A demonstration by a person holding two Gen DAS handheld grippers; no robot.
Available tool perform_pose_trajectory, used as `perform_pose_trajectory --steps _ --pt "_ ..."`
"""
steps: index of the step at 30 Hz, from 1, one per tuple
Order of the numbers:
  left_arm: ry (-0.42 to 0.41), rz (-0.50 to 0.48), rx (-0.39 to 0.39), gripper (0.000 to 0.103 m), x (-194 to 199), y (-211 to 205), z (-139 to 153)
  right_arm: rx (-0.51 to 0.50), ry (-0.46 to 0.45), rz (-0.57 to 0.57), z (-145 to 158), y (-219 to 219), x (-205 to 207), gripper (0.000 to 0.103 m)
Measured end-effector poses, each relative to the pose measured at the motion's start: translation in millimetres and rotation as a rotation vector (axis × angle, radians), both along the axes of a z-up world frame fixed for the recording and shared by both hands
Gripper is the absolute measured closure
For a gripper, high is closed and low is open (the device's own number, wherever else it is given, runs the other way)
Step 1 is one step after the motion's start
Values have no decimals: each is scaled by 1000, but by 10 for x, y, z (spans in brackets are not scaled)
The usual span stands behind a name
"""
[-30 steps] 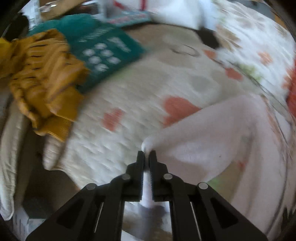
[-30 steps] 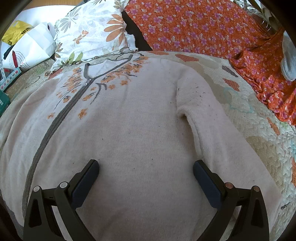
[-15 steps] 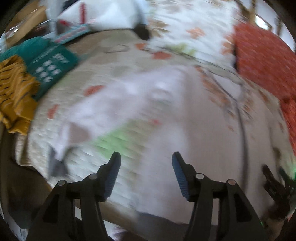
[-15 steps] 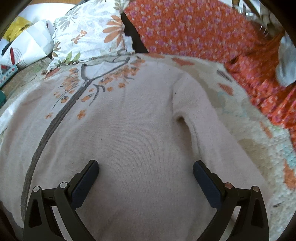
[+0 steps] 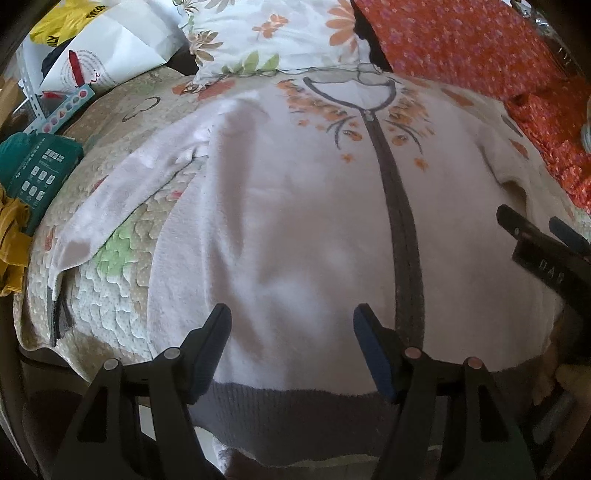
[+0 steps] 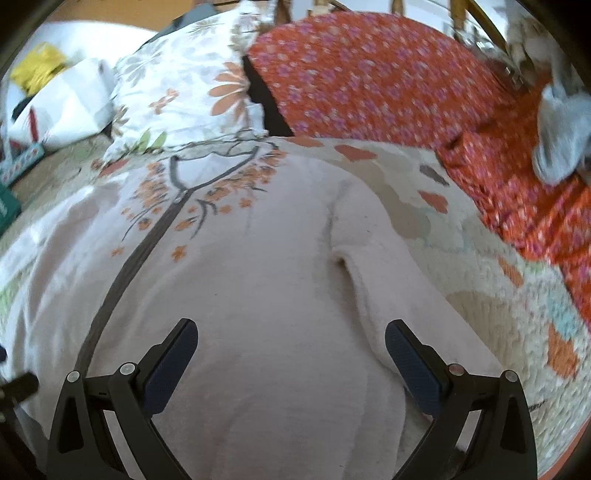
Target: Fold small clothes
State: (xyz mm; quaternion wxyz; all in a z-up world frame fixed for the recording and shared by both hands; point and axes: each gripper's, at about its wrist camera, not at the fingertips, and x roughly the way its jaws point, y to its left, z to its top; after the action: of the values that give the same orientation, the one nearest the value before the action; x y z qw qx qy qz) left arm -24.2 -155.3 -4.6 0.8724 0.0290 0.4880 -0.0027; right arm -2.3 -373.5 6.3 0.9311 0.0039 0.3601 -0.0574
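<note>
A pale pink knitted cardigan (image 5: 295,221) lies spread front-up on a quilted bedspread (image 5: 122,280) patterned in cream, green and orange. A dark zip band (image 5: 402,229) runs down the middle of the cardigan, with orange embroidered flowers fanning out below the neckline, and a grey ribbed hem (image 5: 295,413) sits at the near edge of the bed. One sleeve (image 5: 122,195) stretches out flat to the left side, ending in a grey cuff near the bedspread's edge; the other sleeve (image 6: 388,288) lies down along the body on the opposite side. The left gripper (image 5: 291,325) hovers over the lower part of the cardigan, just left of the zip band. Its jaws are parting, with only the fabric below them and nothing pinched between the blue pads. The right gripper (image 6: 291,343) hangs over the cardigan body beside the folded-down sleeve, its jaws spread wide and holding nothing; its black frame also shows at the right edge of the left camera's view. Beyond the neckline rests a white pillow with orange flowers (image 5: 273,33), and next to it an orange floral cloth (image 6: 388,81). Off to the left of the bed lie a white paper bag (image 5: 110,48), a teal box (image 5: 37,166) and a crumpled mustard-yellow garment (image 5: 11,240).
</note>
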Motion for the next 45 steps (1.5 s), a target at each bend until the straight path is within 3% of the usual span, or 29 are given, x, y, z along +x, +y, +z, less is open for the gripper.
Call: perform_pose_trajectory --steps 9,17,25,39,45 --pt "19 8 -50 35 5 -50 47 45 22 -19 -17 -51 -11 0" --pt "72 -39 -144 34 16 -183 79 42 27 -7 -27 -17 2 0" --pt "124 -67 -178 31 2 -295 38 69 28 -19 -26 -54 11 0" --pt "143 -74 -170 31 -32 -359 7 73 46 -9 -64 -37 52 0" --pt "134 -97 -223 31 -148 -378 86 65 35 -7 -53 -32 34 0"
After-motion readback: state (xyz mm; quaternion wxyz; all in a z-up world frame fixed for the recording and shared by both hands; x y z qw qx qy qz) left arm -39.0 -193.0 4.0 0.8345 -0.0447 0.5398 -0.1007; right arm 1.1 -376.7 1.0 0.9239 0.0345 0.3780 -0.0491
